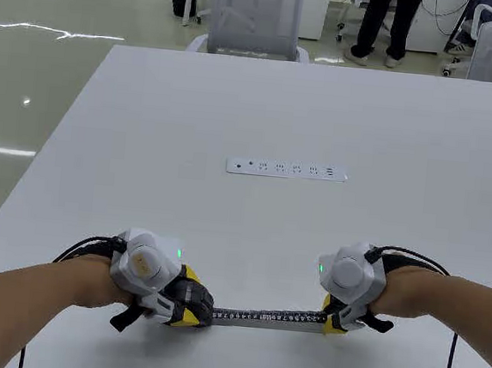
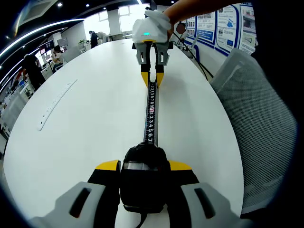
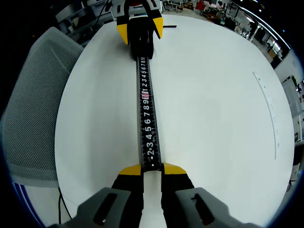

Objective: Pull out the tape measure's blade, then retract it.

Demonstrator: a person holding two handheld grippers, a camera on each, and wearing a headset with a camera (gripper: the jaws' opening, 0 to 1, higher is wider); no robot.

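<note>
A black tape measure case (image 2: 144, 173) sits between my left gripper's yellow-tipped fingers, and the left gripper (image 1: 185, 306) is shut on it at the near edge of the white table. Its dark numbered blade (image 1: 267, 316) runs flat just above the table from the case (image 1: 194, 301) rightwards. My right gripper (image 1: 331, 319) is shut on the blade's end. In the right gripper view the blade (image 3: 147, 118) stretches from my right gripper (image 3: 152, 167) straight to the case (image 3: 140, 40). Seen from the left gripper view, the blade (image 2: 150, 114) leads to the right gripper (image 2: 152, 79).
A white power strip (image 1: 286, 169) lies mid-table, well beyond the grippers. A grey mesh chair (image 1: 254, 17) stands at the far edge, another mesh chair (image 3: 33, 109) beside the near edge. A person's legs (image 1: 382, 24) stand on the floor far right.
</note>
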